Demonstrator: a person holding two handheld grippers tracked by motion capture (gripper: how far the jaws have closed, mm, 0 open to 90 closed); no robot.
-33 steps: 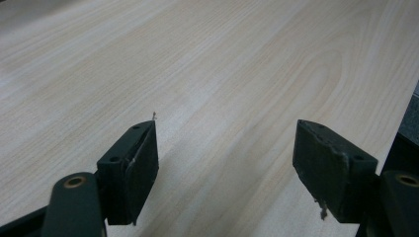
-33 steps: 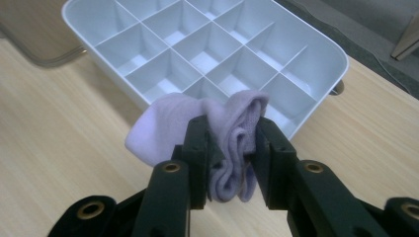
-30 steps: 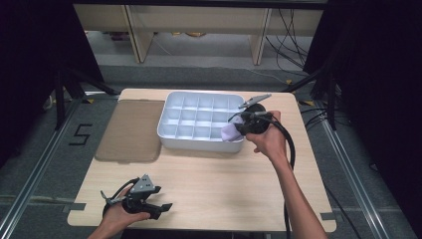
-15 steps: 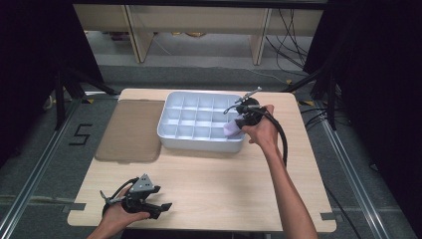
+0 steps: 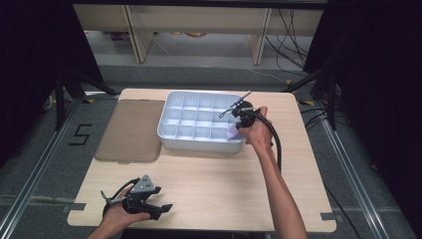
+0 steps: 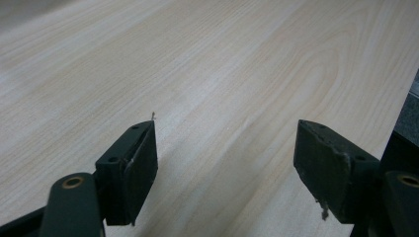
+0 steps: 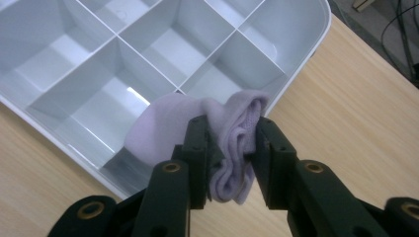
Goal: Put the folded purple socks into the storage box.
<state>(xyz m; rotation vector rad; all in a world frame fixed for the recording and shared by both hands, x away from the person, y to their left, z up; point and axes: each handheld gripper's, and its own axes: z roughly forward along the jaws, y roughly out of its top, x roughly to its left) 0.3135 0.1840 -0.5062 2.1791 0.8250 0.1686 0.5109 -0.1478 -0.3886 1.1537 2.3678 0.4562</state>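
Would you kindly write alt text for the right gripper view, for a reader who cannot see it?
Two black jaws of the right gripper pinch a folded lilac cloth over the near corner of a white compartment tray. The tray sits on a light wooden table.

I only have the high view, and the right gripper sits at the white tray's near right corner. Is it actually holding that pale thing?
Observer: Yes. In the right gripper view, the right gripper is clamped on a bunched lilac cloth.
Operator: Is the cloth down inside a compartment?
Observer: Partly at most: it hangs over the divided tray's near wall, at a corner compartment.
Operator: And the left gripper?
Observer: The left gripper has its jaws wide apart over the bare wooden table, with nothing between them.
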